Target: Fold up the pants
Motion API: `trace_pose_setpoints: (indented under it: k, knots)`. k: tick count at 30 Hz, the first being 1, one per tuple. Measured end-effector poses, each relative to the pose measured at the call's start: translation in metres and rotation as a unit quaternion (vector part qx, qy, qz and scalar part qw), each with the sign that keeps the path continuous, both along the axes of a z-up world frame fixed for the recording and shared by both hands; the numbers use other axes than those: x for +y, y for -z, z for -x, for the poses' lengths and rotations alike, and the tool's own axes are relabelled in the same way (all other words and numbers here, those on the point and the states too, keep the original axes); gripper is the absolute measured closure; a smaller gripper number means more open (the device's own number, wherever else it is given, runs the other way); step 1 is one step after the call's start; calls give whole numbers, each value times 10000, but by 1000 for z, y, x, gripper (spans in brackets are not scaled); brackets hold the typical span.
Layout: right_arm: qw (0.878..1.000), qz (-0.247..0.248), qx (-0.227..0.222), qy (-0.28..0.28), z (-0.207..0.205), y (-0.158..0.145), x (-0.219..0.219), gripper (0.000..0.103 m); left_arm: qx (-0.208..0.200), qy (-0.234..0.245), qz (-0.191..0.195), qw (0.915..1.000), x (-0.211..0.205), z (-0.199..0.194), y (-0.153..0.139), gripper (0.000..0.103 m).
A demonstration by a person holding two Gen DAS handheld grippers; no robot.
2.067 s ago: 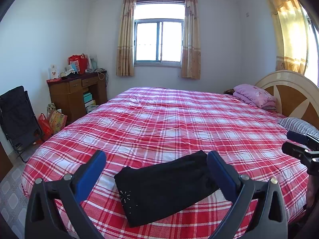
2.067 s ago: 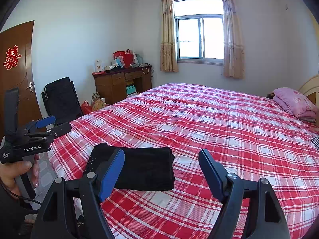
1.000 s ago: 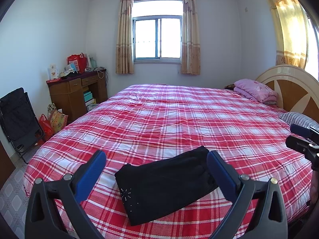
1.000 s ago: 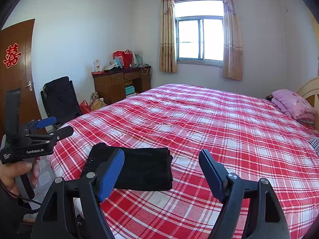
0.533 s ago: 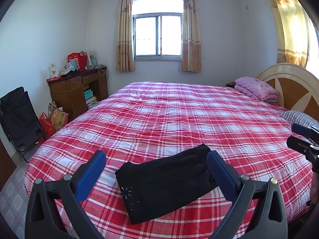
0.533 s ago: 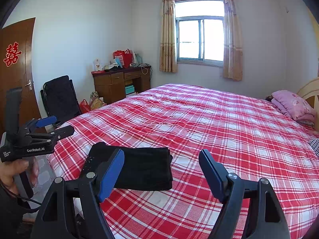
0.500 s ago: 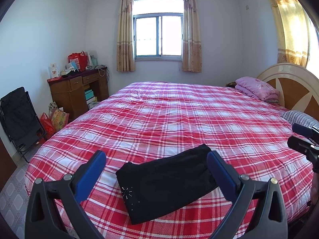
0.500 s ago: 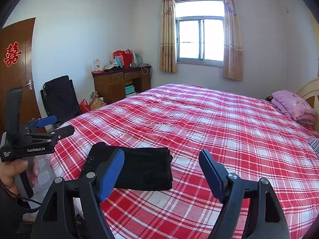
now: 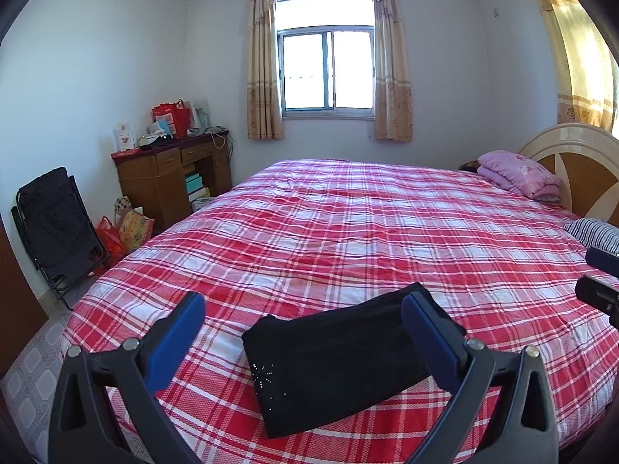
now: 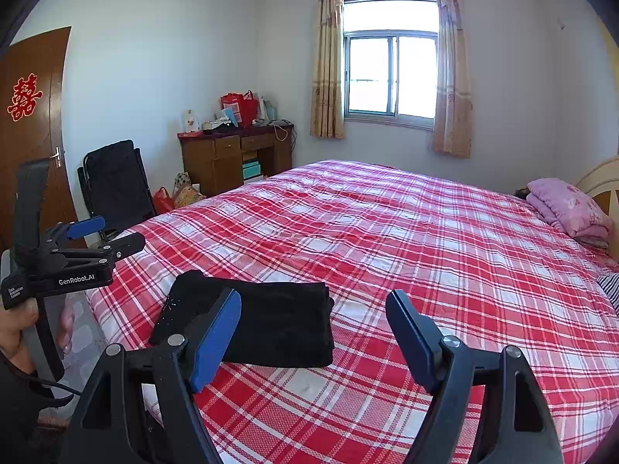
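At the far left of the right wrist view, a person's hand (image 10: 15, 324) grips the handle of the left gripper (image 10: 112, 237), which hangs off the bed's near left corner, above the floor. In its own view the left gripper (image 9: 303, 311) has its blue-padded jaws spread wide with nothing pinched between them.

Behind it stand a wooden door (image 10: 33, 131) with a red paper emblem, a folded black chair (image 9: 54, 228) leaning by the wall, and a brown desk (image 9: 170, 181) crowded with a red bag and small boxes. Coloured bags sit on the floor between chair and desk.

The bed (image 9: 367, 232), covered in a red and white plaid sheet, fills the middle. The pants (image 9: 332, 352), black and folded into a compact rectangle, lie flat on the sheet near the bed's front edge, toward its left corner. A small sparkly pattern shows on the near left part of the fabric. Neither gripper touches them.

The right gripper (image 10: 313, 315) hovers just right of the pants, jaws wide apart and empty, only plaid sheet between them.

A curtained window (image 9: 327, 71) sits in the back wall. At the right, a folded pink quilt (image 9: 518, 172) rests by the headboard (image 9: 576, 166), with a striped pillow (image 9: 595, 232) nearer.
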State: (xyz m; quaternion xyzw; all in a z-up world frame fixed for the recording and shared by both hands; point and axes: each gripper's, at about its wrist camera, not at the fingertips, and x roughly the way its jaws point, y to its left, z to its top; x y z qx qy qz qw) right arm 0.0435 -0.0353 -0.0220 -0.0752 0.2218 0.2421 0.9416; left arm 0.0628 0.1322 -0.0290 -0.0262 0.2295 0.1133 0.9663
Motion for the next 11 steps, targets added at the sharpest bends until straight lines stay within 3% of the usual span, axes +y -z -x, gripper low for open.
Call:
trace_pose_setpoints:
  k: [11]
  knots:
    - [10000, 68, 39, 1, -1, 5, 3, 24, -87, 132, 81, 9998, 1, 0, 5, 0]
